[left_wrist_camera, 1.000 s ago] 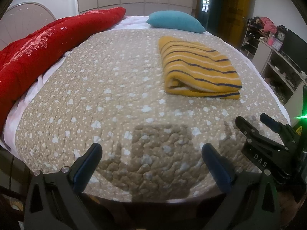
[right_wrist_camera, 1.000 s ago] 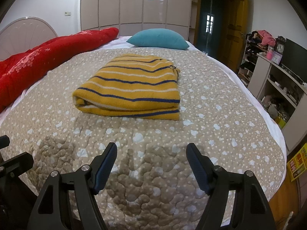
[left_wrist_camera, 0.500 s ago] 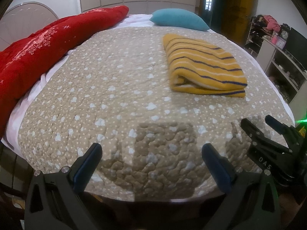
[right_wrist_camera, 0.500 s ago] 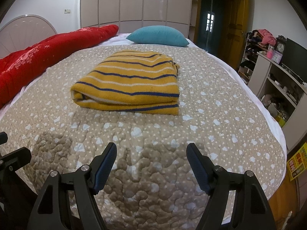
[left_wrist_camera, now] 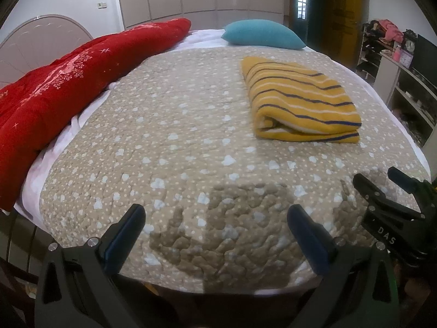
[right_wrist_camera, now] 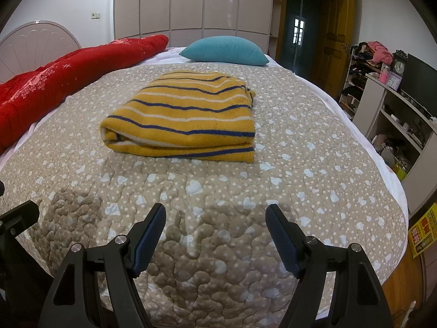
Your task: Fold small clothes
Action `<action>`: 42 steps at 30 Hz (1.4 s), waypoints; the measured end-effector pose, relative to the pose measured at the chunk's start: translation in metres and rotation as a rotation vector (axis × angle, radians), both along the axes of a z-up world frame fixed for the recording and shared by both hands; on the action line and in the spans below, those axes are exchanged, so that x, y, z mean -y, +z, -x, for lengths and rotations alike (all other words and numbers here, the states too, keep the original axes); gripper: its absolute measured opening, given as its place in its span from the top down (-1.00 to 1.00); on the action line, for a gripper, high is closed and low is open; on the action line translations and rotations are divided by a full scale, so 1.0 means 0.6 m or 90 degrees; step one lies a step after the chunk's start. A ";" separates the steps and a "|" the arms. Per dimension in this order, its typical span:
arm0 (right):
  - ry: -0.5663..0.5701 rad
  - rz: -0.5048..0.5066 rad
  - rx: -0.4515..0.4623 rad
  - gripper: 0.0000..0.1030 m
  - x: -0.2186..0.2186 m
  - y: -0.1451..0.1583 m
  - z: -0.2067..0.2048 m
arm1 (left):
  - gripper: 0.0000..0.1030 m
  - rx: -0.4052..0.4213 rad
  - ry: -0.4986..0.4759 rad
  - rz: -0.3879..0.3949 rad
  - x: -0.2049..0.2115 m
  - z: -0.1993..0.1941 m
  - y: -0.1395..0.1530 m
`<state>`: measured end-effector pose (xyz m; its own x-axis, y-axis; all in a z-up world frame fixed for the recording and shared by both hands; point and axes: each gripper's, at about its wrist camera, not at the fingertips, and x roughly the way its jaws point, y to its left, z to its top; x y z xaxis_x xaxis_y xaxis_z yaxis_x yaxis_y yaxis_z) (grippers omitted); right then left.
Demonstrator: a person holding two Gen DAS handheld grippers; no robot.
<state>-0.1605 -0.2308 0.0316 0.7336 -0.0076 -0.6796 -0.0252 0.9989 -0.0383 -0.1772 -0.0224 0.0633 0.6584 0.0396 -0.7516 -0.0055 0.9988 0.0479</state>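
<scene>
The striped sweater point(right_wrist_camera: 185, 117) is seen already folded into a neat stack on the bed point(right_wrist_camera: 314, 191), near its middle. Both the left claw point(left_wrist_camera: 215, 232) and right claw point(right_wrist_camera: 215, 235) are held wide and empty, well short of it. Little appears left.

Both wrist views down onto bed point(left_wrist_camera: 191, 125)

Bed point(right_wrist_camera: 314, 164) with a beige dotted quilt

Mid-frame lies a folded yellow striped garment point(right_wrist_camera: 185, 117); a red duvet point(right_wrist_camera: 68, 73) runs along the left edge, a teal pillow point(right_wrist_camera: 224, 50) at upper centre.
</scene>
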 end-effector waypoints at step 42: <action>0.032 0.036 0.035 -0.61 -0.033 0.014 -0.014 | -1.00 -0.014 0.030 0.037 -0.054 -0.055 -0.020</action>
<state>-0.1519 -0.2107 0.0400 0.7700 -0.0070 -0.6380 -0.0714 0.9927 -0.0971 -0.1444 0.0100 0.0512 0.6398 0.0259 -0.7681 -0.0525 0.9986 -0.0101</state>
